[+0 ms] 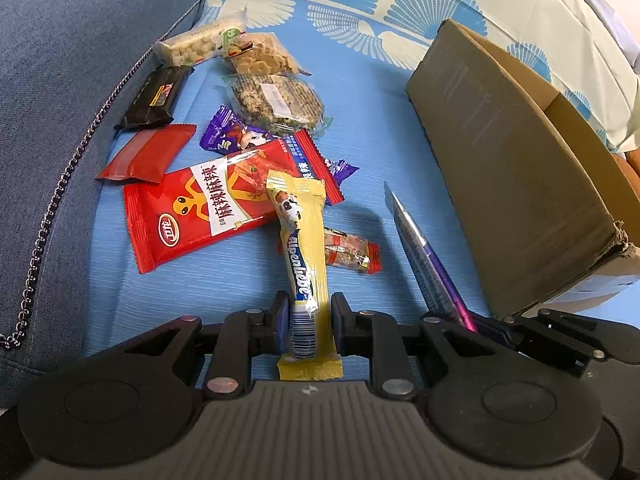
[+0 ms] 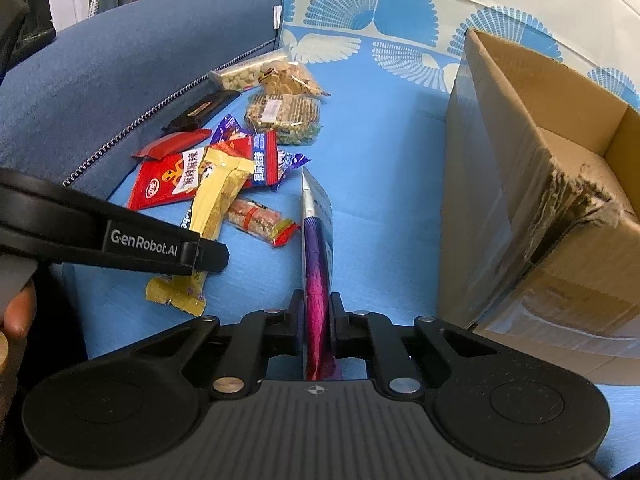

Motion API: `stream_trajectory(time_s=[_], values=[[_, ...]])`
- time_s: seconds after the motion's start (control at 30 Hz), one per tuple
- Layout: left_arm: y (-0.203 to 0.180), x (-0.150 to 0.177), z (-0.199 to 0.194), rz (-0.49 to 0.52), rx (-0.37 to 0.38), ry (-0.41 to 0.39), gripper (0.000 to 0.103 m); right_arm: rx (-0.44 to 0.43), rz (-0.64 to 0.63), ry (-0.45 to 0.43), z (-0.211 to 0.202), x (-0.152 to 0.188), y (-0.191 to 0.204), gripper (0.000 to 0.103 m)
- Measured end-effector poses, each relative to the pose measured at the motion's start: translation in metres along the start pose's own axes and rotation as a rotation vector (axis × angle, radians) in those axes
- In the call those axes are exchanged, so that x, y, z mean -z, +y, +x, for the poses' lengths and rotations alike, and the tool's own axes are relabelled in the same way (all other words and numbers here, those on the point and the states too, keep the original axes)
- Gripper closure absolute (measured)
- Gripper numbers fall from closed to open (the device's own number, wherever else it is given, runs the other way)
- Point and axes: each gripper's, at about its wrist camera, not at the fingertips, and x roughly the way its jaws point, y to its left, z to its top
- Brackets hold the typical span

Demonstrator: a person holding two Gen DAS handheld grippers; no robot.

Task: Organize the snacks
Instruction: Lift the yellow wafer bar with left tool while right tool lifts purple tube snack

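Observation:
My left gripper (image 1: 310, 320) is shut on a yellow Alpenliebe candy stick (image 1: 304, 256) and holds it above the blue sheet; it also shows in the right wrist view (image 2: 218, 200). My right gripper (image 2: 318, 316) is shut on a purple and silver snack packet (image 2: 316, 248), held edge-on; it shows in the left wrist view (image 1: 424, 252) too. A pile of snacks lies ahead: a big red spicy packet (image 1: 200, 208), a small red bar (image 1: 348, 254), a purple candy (image 1: 240, 136), a plain red packet (image 1: 148, 154), a black bar (image 1: 158, 96), and clear-wrapped biscuits (image 1: 276, 102).
An open cardboard box (image 2: 552, 184) stands to the right, its torn corner near my right gripper. A blue cushion (image 1: 72, 80) with a metal chain (image 1: 60, 184) borders the left. The left gripper's arm (image 2: 120, 236) crosses the right wrist view.

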Motion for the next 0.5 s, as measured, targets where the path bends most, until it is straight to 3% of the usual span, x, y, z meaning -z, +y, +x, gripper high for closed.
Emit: stream_trajectory(time_s=[0.3,0.5], values=[[0.002,-0.001,-0.002,-0.012,0.008,-0.011,0.080,-0.008,0.010,-0.032,-0.008,-0.004,-0.001,0.092],[0.014,-0.004,-0.017,-0.093,0.091,-0.104,0.083,-0.007,-0.010,-0.080,-0.017,-0.009,0.001,0.092]])
